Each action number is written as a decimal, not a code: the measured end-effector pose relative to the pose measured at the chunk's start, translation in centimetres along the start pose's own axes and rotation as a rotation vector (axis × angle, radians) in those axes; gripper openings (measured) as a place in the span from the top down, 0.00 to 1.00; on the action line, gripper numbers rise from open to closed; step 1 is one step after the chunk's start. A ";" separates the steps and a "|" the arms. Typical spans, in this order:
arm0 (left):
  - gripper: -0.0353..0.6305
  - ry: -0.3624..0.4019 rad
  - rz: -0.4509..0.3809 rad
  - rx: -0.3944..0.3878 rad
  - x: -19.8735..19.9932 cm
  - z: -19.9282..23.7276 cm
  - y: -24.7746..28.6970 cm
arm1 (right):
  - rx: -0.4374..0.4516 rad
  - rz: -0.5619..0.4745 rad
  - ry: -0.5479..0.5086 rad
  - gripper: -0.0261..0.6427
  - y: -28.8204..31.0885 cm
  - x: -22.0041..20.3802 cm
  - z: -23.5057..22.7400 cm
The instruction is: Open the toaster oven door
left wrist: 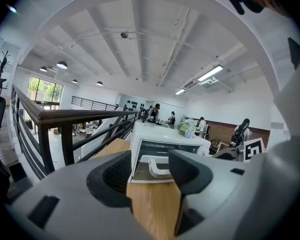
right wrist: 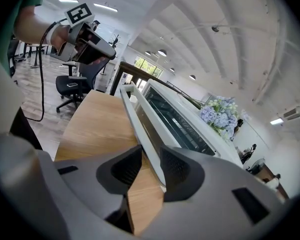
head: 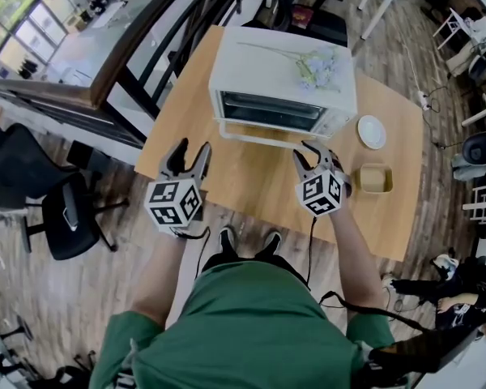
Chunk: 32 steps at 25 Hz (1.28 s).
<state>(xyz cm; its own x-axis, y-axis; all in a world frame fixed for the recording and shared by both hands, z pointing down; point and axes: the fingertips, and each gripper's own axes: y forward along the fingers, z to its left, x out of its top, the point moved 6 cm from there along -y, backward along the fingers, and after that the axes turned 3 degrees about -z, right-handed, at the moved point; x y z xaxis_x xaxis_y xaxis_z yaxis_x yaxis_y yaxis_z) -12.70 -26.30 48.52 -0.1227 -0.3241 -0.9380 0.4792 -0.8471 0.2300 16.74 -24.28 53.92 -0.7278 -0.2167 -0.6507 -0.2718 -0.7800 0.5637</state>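
Observation:
A white toaster oven stands at the back of the wooden table, its glass door upright against the front. A long white handle runs along the door. My right gripper is at the handle's right end. In the right gripper view the handle passes between the jaws of my right gripper, which sit against it on both sides. My left gripper hovers over the table's left part, short of the oven, open and empty. The left gripper view shows the oven ahead of the spread jaws of my left gripper.
Pale flowers lie on the oven's top. A white plate and a tan square container sit on the table to the right. Black office chairs stand left of the table, beyond a dark railing.

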 end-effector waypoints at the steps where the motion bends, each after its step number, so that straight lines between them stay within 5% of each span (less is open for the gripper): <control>1: 0.58 0.000 0.001 -0.001 -0.1 0.0 0.0 | -0.008 -0.001 0.001 0.76 -0.1 -0.2 0.4; 18: 0.58 0.012 0.013 -0.034 -0.2 0.5 -0.4 | -0.063 0.019 0.137 0.72 -1.1 -2.5 6.0; 32: 0.58 0.016 0.052 -0.040 -1.6 0.0 -0.5 | -0.009 0.069 0.244 0.71 -0.3 -5.7 10.9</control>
<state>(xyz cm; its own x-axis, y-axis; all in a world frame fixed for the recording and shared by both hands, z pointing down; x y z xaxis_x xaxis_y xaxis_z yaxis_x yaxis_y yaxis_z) -12.78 -25.38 49.90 -0.0829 -0.3605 -0.9291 0.5191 -0.8115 0.2685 14.11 -16.42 63.07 -0.5702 -0.4043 -0.7151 -0.2199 -0.7636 0.6071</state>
